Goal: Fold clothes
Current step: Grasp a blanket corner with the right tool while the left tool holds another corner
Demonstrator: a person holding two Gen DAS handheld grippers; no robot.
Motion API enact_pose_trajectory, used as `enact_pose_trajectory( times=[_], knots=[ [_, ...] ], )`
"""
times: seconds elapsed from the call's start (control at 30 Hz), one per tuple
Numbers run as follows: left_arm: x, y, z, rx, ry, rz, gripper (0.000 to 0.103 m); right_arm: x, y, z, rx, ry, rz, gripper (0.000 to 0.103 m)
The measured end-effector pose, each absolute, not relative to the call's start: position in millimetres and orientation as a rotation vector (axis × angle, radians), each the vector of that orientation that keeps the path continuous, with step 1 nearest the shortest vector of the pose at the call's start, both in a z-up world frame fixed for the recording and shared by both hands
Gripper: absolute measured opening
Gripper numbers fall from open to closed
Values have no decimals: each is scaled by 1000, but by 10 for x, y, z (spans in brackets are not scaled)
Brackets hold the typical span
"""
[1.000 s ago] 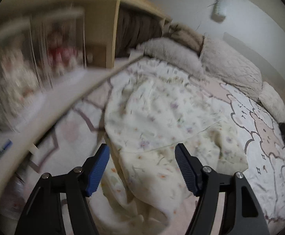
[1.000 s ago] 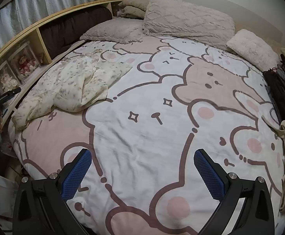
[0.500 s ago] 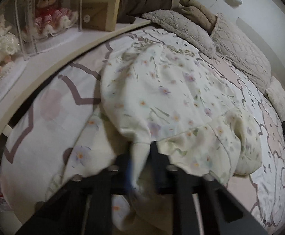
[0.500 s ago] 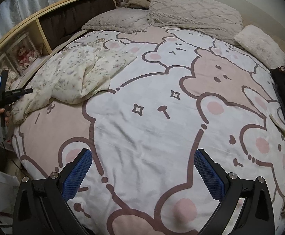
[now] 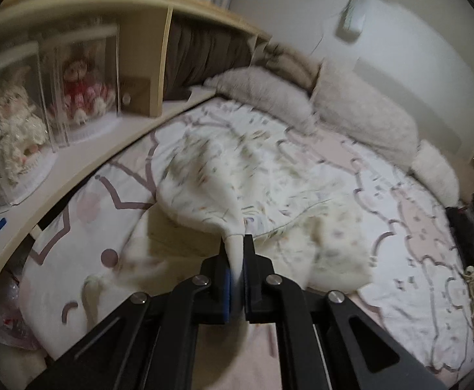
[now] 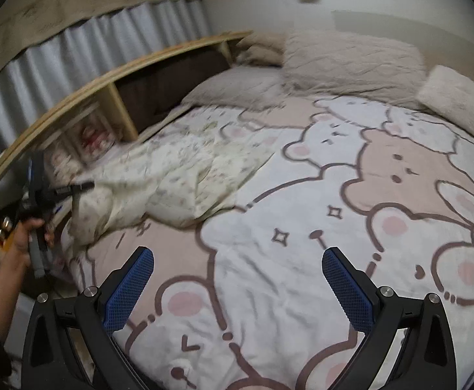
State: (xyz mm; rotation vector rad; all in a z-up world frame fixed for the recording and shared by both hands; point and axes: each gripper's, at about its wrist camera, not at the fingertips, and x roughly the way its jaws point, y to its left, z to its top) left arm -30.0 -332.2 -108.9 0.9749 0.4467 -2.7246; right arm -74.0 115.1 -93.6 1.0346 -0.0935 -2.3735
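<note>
A cream floral garment [image 5: 269, 188] lies crumpled on the left side of the bed. My left gripper [image 5: 236, 269] is shut on a pinched edge of it, and the cloth rises in a taut cone from the jaws. In the right wrist view the garment [image 6: 171, 175] sits at mid left, with the left gripper [image 6: 84, 187] at its near-left edge, held by a hand. My right gripper [image 6: 237, 279] is open and empty, hovering above the bear-print bedspread [image 6: 334, 227], well right of the garment.
A wooden shelf headboard [image 5: 106, 143] with dolls in clear cases [image 5: 77, 94] runs along the bed's left side. Beige pillows [image 5: 360, 117] line the far end. Dark clothes [image 5: 471, 234] lie at the right edge. A curtain [image 6: 90, 52] hangs behind the shelf.
My left gripper moved in from open, shut on the garment's edge, and has lifted it, pulling the cloth taut. My right gripper stayed open and shifted slightly.
</note>
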Motion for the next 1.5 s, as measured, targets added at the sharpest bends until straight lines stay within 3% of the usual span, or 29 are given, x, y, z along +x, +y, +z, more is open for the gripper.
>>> enact_pose_trajectory(
  times=[0.4, 0.6, 0.67, 0.83, 1.1, 1.17, 1.23, 1.43, 1.5],
  knots=[
    [1002, -3529, -1292, 917, 600, -2479, 6, -1133, 569, -861, 1017, 50, -2214, 103],
    [1179, -3655, -1485, 930, 629, -2396, 6, -1418, -66, -909, 916, 213, -2128, 72],
    [1160, -3665, -1532, 938, 622, -2391, 6, -1485, -286, -982, 890, 278, -2080, 67],
    [1186, -3708, -1644, 951, 638, -2384, 6, -1530, -909, -1189, 798, 444, -1900, 66],
    [1172, -3746, -1760, 985, 669, -2375, 6, -1754, -1496, -1558, 975, 440, -1733, 66],
    [1150, -3749, -1778, 998, 680, -2377, 6, -1791, -1543, -1636, 1035, 406, -1693, 52],
    [1128, -3752, -1796, 1011, 691, -2378, 6, -1803, -1560, -1677, 1090, 351, -1652, 16],
    [1015, -3589, -1831, 1058, 648, -2418, 6, -1807, -1288, -1482, 1133, 152, -1723, 9],
    [969, -3512, -1834, 1061, 660, -2456, 12, -1829, -1109, -1310, 1114, 64, -1759, 8]
  ],
)
